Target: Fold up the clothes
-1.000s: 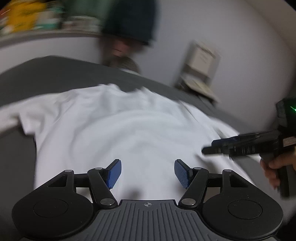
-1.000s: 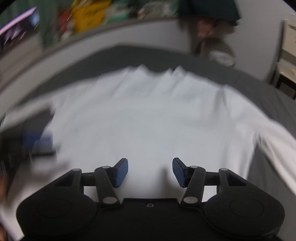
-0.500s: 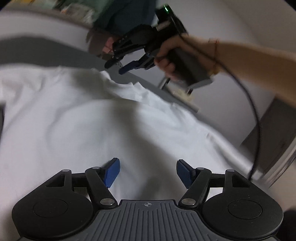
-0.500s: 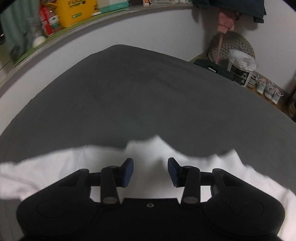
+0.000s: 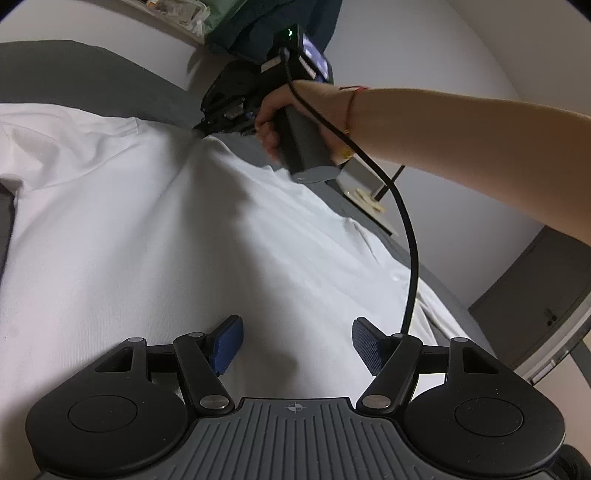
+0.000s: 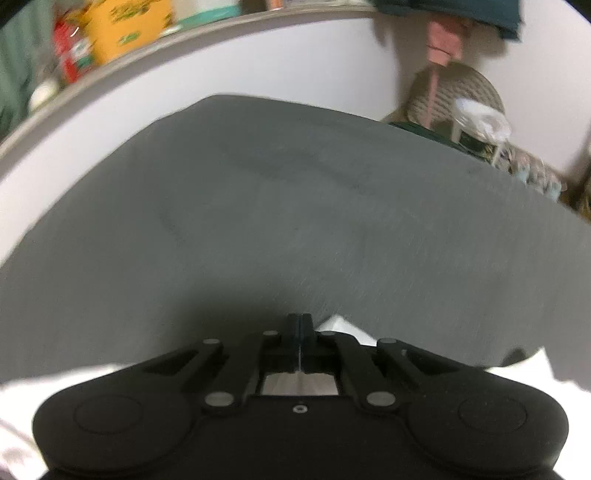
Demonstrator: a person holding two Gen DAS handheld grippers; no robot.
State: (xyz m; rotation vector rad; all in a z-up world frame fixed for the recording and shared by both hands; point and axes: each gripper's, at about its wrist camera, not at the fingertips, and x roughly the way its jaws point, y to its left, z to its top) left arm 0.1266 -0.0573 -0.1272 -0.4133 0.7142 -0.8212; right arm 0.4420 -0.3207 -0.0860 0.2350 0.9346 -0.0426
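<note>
A white T-shirt [image 5: 155, 236] lies spread on a dark grey bed [image 5: 85, 77]. My left gripper [image 5: 295, 343] is open and empty, low over the shirt's body. My right gripper [image 5: 207, 127] reaches to the shirt's far edge near the collar, held in a hand with a bare forearm. In the right wrist view its blue pads are pressed together [image 6: 300, 325] on a thin edge of the white shirt [image 6: 343, 328], which shows beside and below the fingers, with grey bed [image 6: 295, 206] beyond.
A white wall with a cluttered shelf [image 6: 110, 33] runs behind the bed. A woven basket and bags [image 6: 458, 99] stand at the far right corner. A black cable [image 5: 406, 229] hangs from the right gripper. A grey door [image 5: 535, 295] is at right.
My right gripper has dropped to the shirt's far edge and shut on it; half a second ago it was open. My left gripper has stayed open over the shirt.
</note>
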